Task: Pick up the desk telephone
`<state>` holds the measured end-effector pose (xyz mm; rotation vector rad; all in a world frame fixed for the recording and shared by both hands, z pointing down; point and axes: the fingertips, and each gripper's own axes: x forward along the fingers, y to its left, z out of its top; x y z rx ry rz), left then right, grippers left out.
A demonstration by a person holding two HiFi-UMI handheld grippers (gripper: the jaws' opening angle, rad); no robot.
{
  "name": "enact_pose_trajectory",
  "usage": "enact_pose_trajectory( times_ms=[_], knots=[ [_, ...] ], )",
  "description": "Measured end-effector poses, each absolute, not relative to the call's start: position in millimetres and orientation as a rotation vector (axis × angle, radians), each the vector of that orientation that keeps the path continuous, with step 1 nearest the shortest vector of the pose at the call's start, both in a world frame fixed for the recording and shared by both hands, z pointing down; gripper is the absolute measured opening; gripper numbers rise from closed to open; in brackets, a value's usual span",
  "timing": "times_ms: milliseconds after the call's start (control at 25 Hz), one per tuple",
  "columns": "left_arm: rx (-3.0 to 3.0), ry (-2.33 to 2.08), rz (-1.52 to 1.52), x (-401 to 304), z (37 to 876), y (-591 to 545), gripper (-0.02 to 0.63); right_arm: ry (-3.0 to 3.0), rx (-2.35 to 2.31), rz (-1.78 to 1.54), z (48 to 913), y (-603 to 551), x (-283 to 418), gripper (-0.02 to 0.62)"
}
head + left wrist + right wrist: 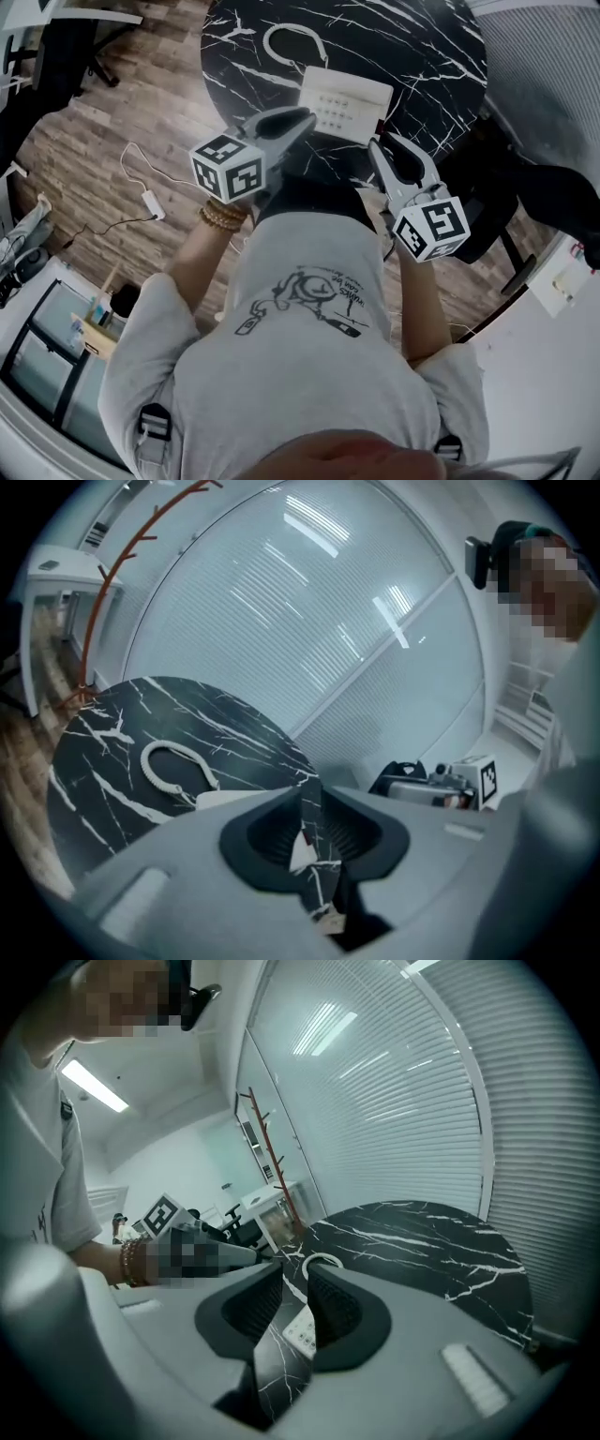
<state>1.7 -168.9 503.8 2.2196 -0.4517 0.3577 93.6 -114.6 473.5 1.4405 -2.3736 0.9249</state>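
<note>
My left claw [298, 120] has its jaws narrowly apart, a slim gap with nothing in it. Through that gap the left gripper view shows only the black marble table [94, 761]. My right claw [379, 146] stands the same way, narrow and empty.

The desk telephone [345, 101], a white base with rows of buttons, lies on the table just ahead of both claws and between their tips. Its near left corner is just beside my left claw's tip, its near right corner just beside my right claw's. I cannot tell whether either tip touches it. In the right gripper view a strip of its keypad shows through the gap of the right claw's jaws.

Beyond the telephone, farther from my claws, its white coiled cord [289, 39] lies in a loop on the marble. Behind my left claw a beaded bracelet [223, 217] sits on my wrist. Off to that claw's left a white cable [150, 200] trails over the wood floor [66, 150].
</note>
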Motion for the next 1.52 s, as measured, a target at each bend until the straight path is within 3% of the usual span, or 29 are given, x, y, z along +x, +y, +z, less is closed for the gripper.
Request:
enact_pose_trajectory(
  times_ms=[280,560,760,960,1200,1440,1520],
  knots=[
    [2.111,-0.458,0.482,-7.6,594.8,-168.2,0.099,-2.25,1.453,1.088,550.4,-111.3,117.5,0.121],
    [1.977,-0.486,0.557,-18.9,684.5,-177.5,0.17,-2.126,1.448,1.225,623.6,-105.6,133.1,0.206],
    [1.912,-0.482,0.574,-23.3,719.8,-180.1,0.213,-2.063,1.446,1.283,660.6,-102.4,137.2,0.276],
    [1.848,-0.427,0.53,-15.9,738.4,-178.8,0.238,-2.059,1.469,1.412,685.4,-108.4,139.2,0.293],
    [1.813,-0.38,0.486,-6.3,740.0,-183.7,0.222,-2.056,1.456,1.49,706.4,-113.6,137.2,0.299],
    [1.82,-0.363,0.544,-3.1,747.9,-184.6,0.135,-2.082,1.427,1.561,722.1,-112.1,130.2,0.304],
    [1.825,-0.365,0.559,-0.1,748.9,-185.5,0.133,-2.084,1.428,1.573,725.4,-112.5,130.5,0.291]
  ],
)
